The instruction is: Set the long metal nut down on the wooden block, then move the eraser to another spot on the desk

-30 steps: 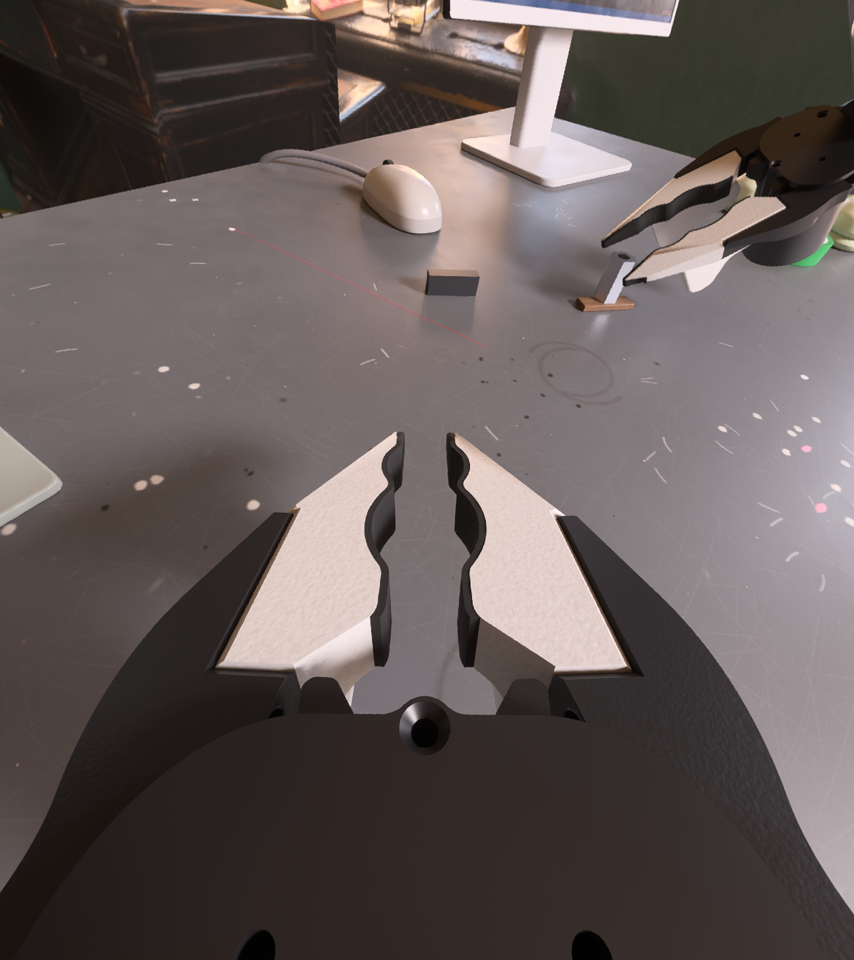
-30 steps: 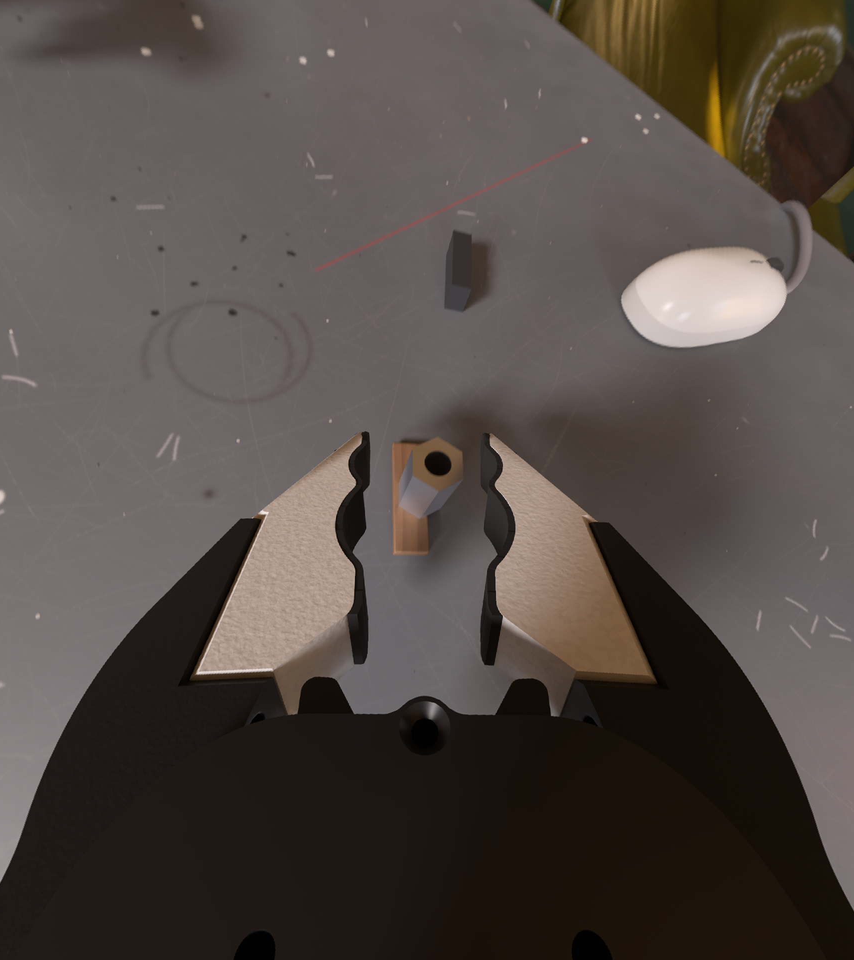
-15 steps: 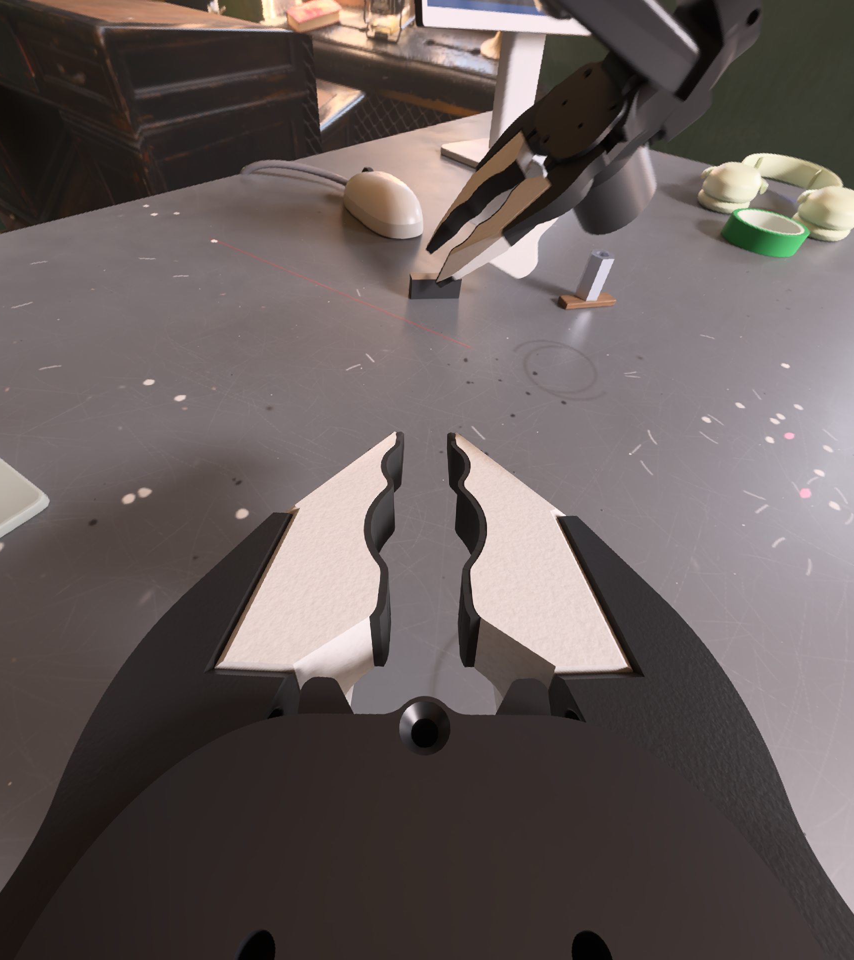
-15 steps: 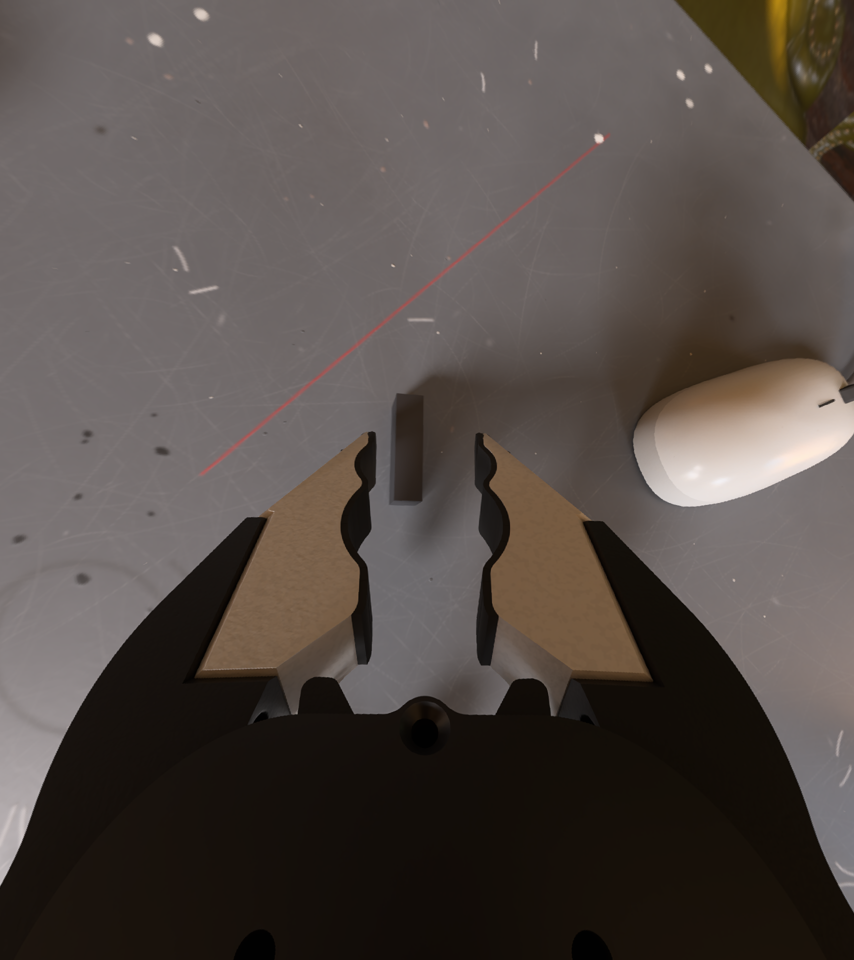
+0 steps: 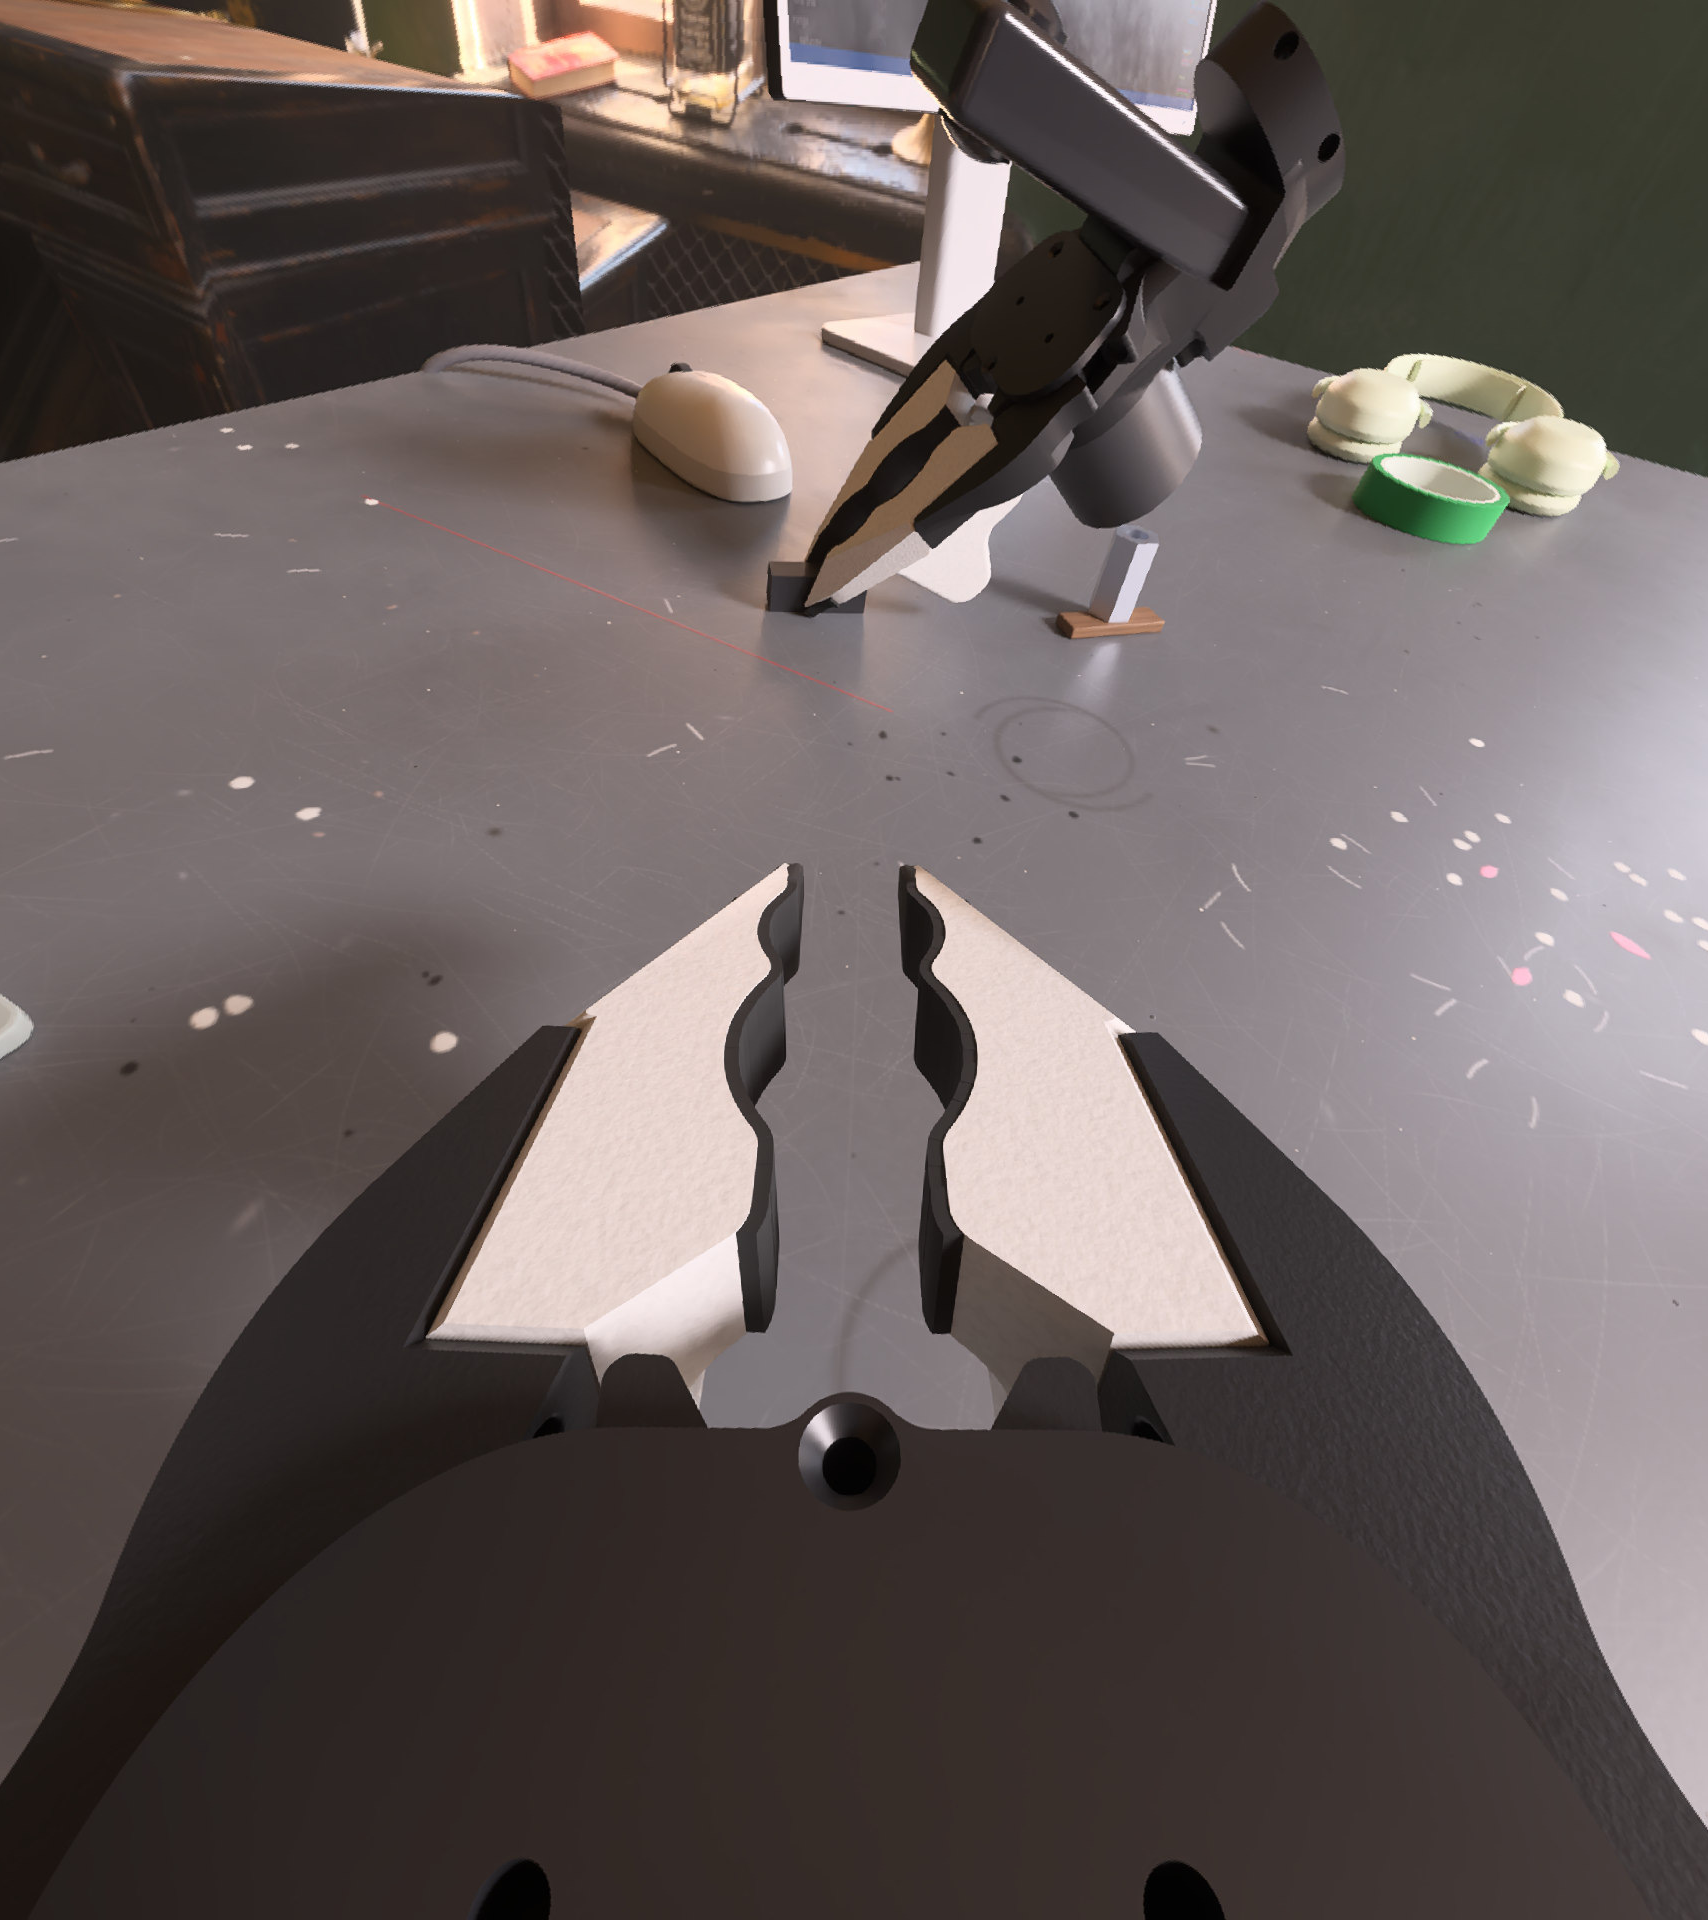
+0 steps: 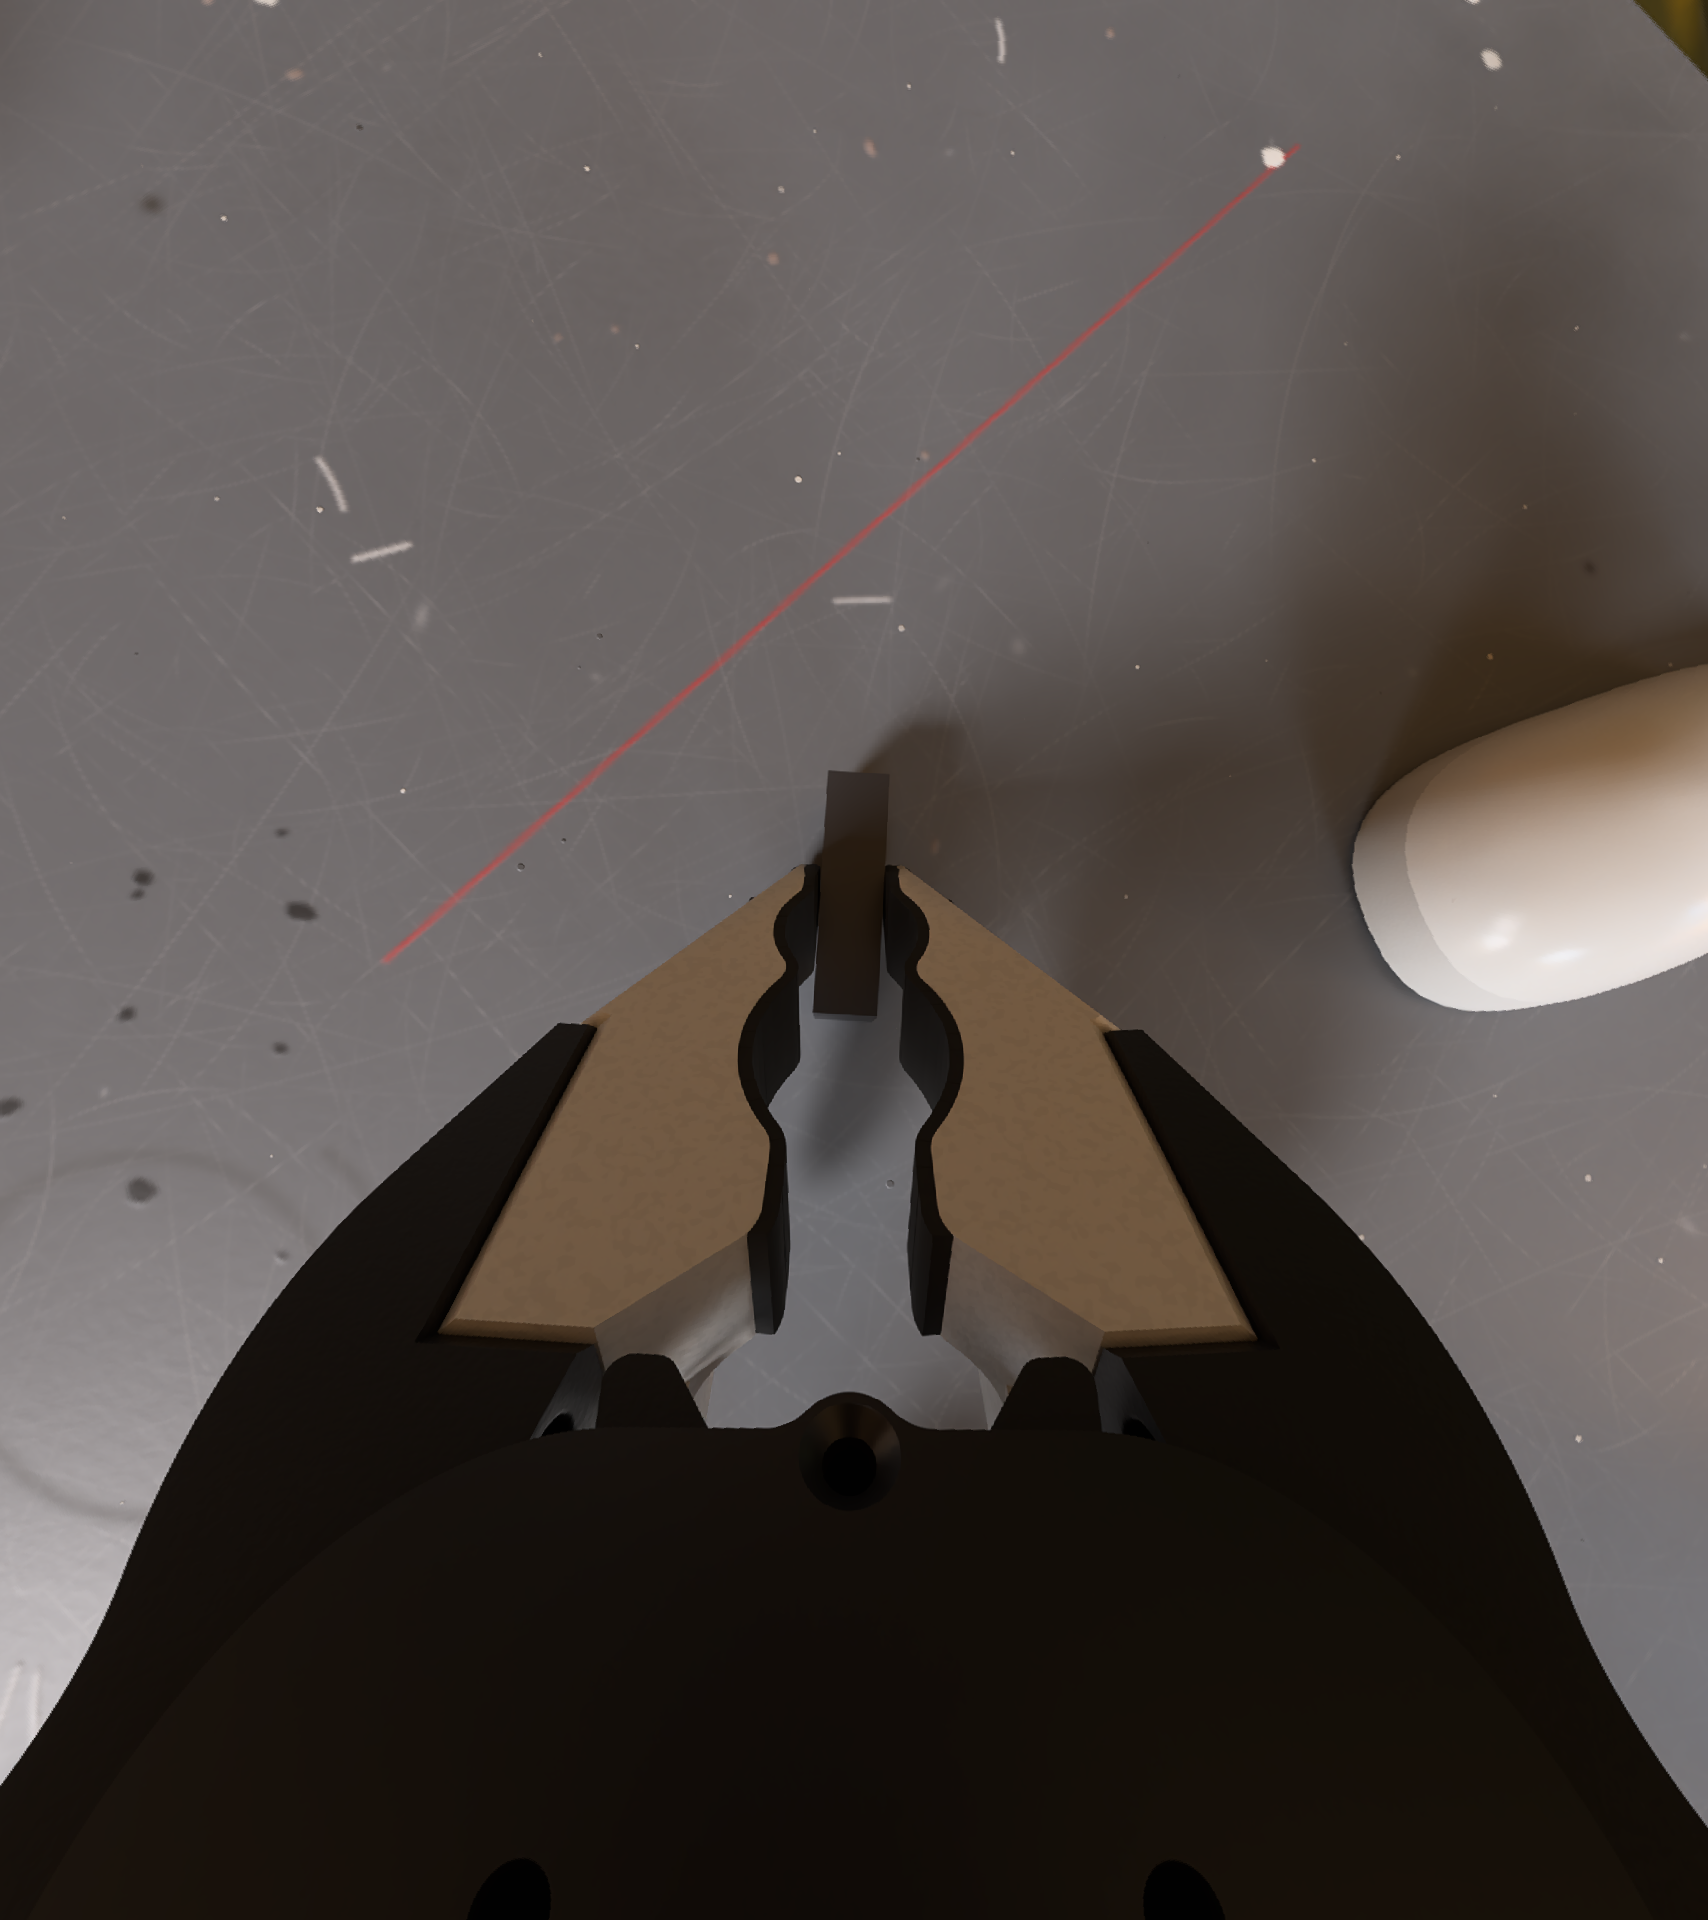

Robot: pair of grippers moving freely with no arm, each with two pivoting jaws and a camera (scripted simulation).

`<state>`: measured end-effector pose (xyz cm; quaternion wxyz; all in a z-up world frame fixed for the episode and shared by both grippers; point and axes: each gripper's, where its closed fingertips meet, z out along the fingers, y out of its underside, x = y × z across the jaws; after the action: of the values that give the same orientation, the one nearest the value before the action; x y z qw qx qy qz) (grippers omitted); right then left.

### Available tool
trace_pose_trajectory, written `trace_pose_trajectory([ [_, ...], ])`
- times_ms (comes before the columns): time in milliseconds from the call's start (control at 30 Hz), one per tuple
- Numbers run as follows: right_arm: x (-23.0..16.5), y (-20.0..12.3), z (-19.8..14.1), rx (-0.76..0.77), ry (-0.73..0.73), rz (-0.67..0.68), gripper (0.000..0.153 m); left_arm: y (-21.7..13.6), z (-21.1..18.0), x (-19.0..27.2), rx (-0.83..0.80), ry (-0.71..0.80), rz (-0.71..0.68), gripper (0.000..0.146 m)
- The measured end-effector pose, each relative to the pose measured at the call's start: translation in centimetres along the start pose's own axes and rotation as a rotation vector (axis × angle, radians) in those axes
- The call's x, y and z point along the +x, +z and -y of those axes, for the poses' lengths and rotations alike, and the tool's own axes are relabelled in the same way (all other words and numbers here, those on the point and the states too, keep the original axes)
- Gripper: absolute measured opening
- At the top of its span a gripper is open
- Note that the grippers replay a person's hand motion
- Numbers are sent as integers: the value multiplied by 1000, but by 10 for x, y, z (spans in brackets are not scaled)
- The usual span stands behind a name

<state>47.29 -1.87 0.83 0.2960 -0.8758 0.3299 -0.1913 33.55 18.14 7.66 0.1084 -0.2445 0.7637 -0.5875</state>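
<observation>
On the scratched grey desk, the right claw grips the dark rectangular eraser beside the white computer mouse, the silver hexagonal long nut stands on the flat wooden block, and the left claw hovers narrowly parted, holding nothing.

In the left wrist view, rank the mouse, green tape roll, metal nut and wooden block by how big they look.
1. mouse
2. green tape roll
3. wooden block and metal nut: too alike to rank.
</observation>
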Motion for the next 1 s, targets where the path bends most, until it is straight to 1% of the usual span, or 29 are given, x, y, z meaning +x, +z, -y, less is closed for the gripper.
trace_pose_trajectory([
  [133, 1, -3, 4, 16, -38, -24, 11, 0, 0, 0, 0, -1, 2, 18],
  [200, -4, -13, 15, 72, -69, -18, 11, 0, 0, 0, -2, -1, 4, 18],
  [233, -13, -20, 24, 123, -94, 17, 11, 0, -1, 0, -4, 0, 4, 18],
  [300, -47, -39, 41, 238, -170, 150, 11, 1, -1, -1, -8, 0, 5, 18],
  [400, -122, -68, 49, 364, -351, 451, 11, 2, -2, -1, -16, -1, 6, 18],
  [467, -166, -74, 46, 374, -403, 606, 11, 2, -2, -1, -15, 1, 6, 18],
  [533, -198, -70, 32, 280, -461, 709, 11, 1, -2, 0, -13, 4, 8, 18],
  [567, -205, -65, 26, 232, -511, 700, 11, 1, -2, 0, -13, 5, 8, 18],
  [633, -213, -58, 19, 204, -586, 648, 11, 1, -2, 0, -13, 7, 9, 18],
  [800, -216, -47, 11, 183, -627, 598, 11, 2, -2, 0, -15, 9, 12, 18],
  [1000, -214, -41, 6, 166, -662, 558, 11, 3, -4, -1, -29, 8, 15, 18],
])
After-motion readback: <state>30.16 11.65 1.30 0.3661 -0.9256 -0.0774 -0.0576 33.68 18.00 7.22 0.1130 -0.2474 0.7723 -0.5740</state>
